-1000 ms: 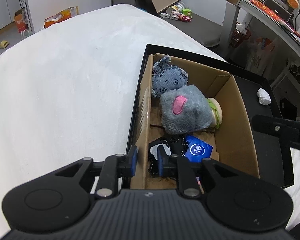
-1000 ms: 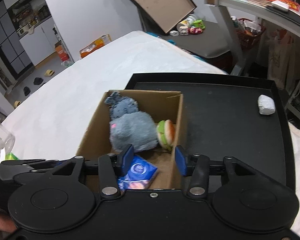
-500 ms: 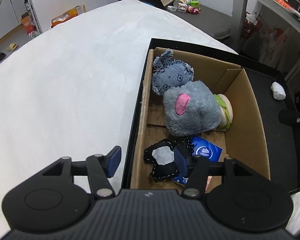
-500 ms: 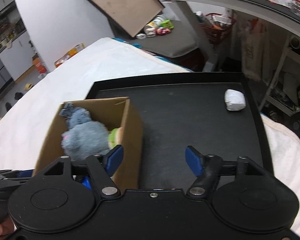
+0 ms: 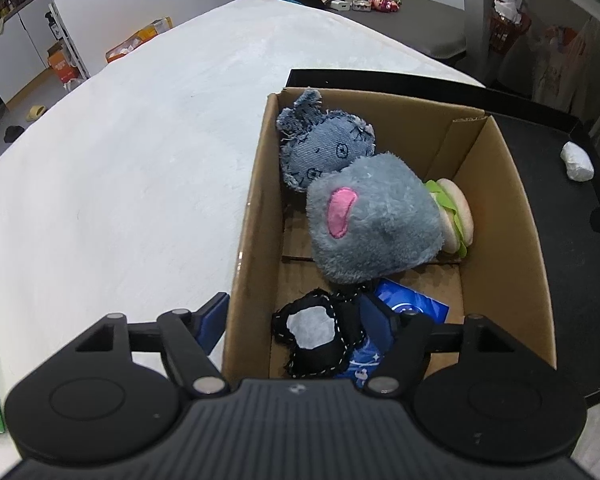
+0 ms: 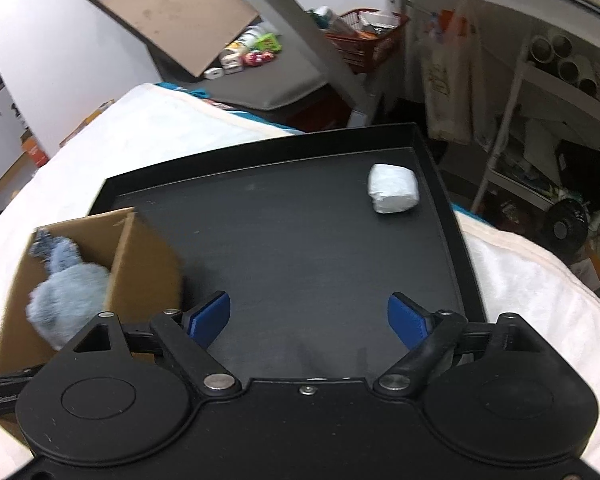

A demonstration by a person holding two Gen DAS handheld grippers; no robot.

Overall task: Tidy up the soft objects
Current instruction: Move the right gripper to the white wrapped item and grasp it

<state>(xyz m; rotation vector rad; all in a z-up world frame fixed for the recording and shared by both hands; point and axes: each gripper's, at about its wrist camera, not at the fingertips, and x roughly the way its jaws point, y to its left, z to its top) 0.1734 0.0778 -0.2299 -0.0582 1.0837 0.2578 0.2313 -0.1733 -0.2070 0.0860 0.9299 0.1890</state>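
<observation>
The white soft bundle (image 6: 393, 194) lies alone in the far right corner of the black tray (image 6: 284, 248), close to its raised rim and well apart from the cardboard box (image 5: 496, 216); it seems the one soft thing not yet boxed. The right tongs (image 6: 309, 318) point across bare tray toward it, jaws opening with nothing between them, so the approach is clear. In the box sit a denim toy (image 5: 324, 144), a grey plush (image 5: 374, 220), a burger toy (image 5: 456, 212), a blue tissue pack (image 5: 414, 304) and a black-trimmed pouch (image 5: 312, 328), packed together and leaving some floor bare. The left tongs (image 5: 298, 322) straddle the box's near-left wall, jaws opening; they probably grip nothing, though the right finger partly hides the pouch. The tray rests on a white bed (image 5: 112, 168).
</observation>
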